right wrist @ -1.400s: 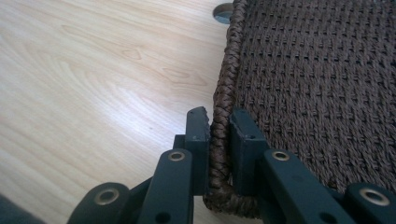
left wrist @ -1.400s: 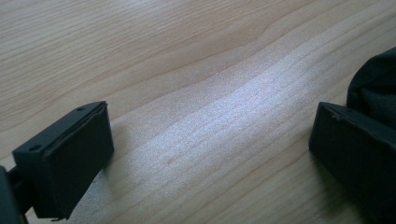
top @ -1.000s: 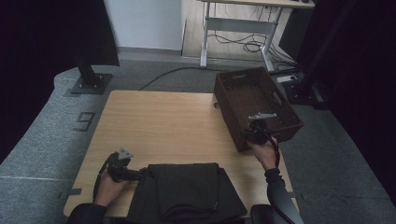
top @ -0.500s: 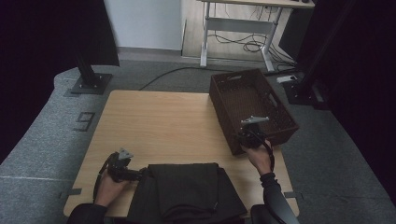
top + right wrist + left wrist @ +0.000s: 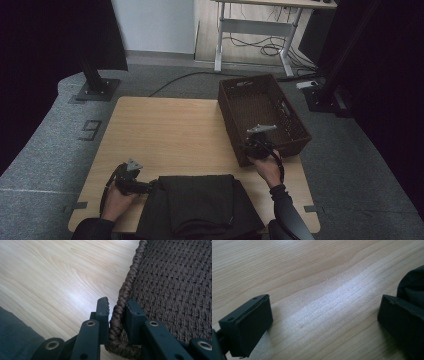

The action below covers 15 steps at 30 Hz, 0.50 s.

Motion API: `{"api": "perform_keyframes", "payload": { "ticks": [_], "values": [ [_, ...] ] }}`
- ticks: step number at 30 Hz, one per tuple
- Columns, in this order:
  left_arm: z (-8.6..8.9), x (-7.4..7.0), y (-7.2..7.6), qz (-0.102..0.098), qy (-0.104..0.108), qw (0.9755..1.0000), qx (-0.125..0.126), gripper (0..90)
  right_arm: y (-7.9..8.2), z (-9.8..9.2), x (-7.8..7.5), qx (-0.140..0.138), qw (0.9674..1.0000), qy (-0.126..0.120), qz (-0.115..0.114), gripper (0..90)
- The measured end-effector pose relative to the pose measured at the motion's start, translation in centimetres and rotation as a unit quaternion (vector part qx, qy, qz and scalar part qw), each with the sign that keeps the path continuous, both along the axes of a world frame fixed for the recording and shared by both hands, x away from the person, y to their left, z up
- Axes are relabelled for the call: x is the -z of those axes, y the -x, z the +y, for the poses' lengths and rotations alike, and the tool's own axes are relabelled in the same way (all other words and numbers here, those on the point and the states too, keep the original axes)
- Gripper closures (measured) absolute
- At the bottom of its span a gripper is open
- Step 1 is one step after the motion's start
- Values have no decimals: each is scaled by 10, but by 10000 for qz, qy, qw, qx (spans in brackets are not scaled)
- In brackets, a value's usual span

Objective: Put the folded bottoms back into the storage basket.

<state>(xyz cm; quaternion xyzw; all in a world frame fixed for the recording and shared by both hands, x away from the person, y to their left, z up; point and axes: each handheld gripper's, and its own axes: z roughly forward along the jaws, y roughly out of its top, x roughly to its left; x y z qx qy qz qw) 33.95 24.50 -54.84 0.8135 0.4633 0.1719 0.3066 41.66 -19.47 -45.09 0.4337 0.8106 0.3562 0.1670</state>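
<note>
The right hand-held gripper rises from the bottom edge, its two black jaws straddling the braided rim of a brown woven basket. One jaw stands outside the rim over the counter, the other inside against the woven wall, and the thick braid runs up between them, clamped at the corner of the basket. The light wooden counter spreads across the left, its grain catching a pale sheen. A dark grey cloth lies at the lower left corner.
</note>
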Motion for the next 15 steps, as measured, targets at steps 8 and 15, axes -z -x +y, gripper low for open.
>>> {"api": "perform_keyframes", "payload": {
  "ticks": [8,15],
  "values": [
    [0,0,0,0,2,10000,-2,0,-2,19,0,-168,9999,-28,4,742],
    [0,0,0,0,4,10000,-5,0,-2,34,1,-329,9994,-80,8,739]
  ]
}}
